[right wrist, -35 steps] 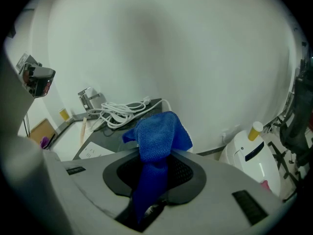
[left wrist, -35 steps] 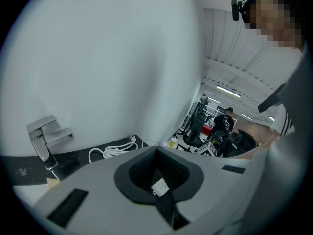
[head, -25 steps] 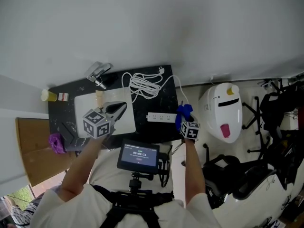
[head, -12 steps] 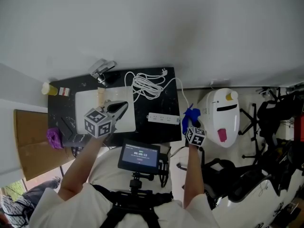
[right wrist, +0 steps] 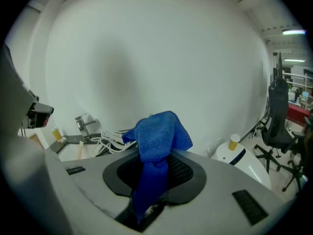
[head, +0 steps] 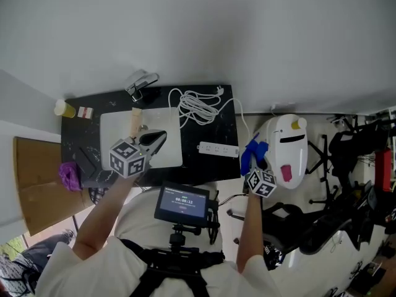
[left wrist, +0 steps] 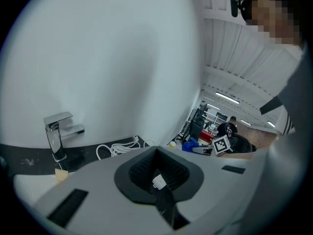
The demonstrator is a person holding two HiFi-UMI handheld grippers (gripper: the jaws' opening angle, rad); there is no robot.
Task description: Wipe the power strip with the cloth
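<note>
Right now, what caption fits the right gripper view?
Right gripper shut on blue cloth, white cable and faucet behind.

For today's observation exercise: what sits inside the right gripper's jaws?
A blue cloth, bunched and sticking up; the right gripper is shut on it. Its pinched lower end is hidden.

The white power strip lies flat on the black counter, near its right edge, with its cord coiled behind. The blue cloth is bunched up, pinched in the right gripper, just beyond that edge.
</note>
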